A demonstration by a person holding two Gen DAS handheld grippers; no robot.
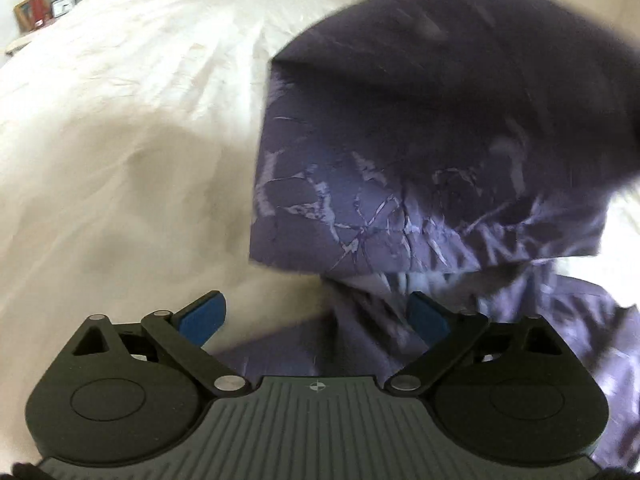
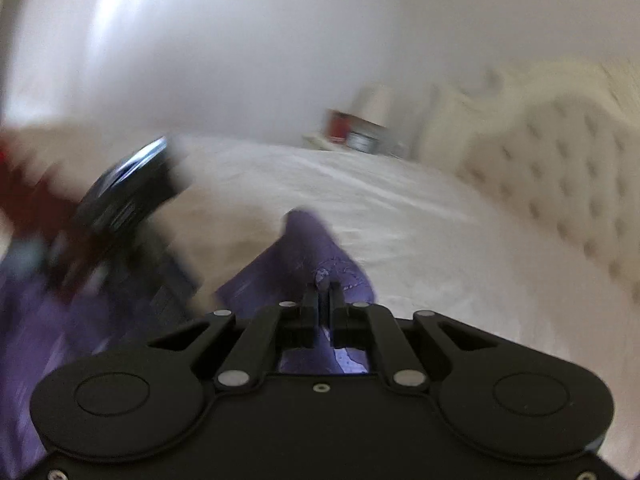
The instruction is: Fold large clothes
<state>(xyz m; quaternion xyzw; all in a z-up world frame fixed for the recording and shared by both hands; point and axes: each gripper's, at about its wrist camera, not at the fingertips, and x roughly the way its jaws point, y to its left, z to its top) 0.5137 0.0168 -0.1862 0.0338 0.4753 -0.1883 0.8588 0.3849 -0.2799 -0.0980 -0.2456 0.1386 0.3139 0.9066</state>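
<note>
The right gripper (image 2: 324,292) pinches a fold of the purple shirt (image 1: 420,152) above the bed (image 1: 120,120); the left gripper (image 1: 316,316) gapes, holding nothing. One-sided lifting could let the shirt sag and bunch.

Cream bed (image 1: 132,128); tufted headboard (image 2: 560,168); nightstand (image 2: 320,141) bearing lamp (image 2: 374,106), apparently; plain white wall (image 2: 240,40).

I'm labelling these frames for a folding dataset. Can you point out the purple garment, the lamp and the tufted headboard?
purple garment (image 1: 420,152): left wrist view, on the printed front panel.
lamp (image 2: 374,104): right wrist view, on the pale shade, blurred.
tufted headboard (image 2: 572,152): right wrist view, on the buttoned cream padding.
</note>
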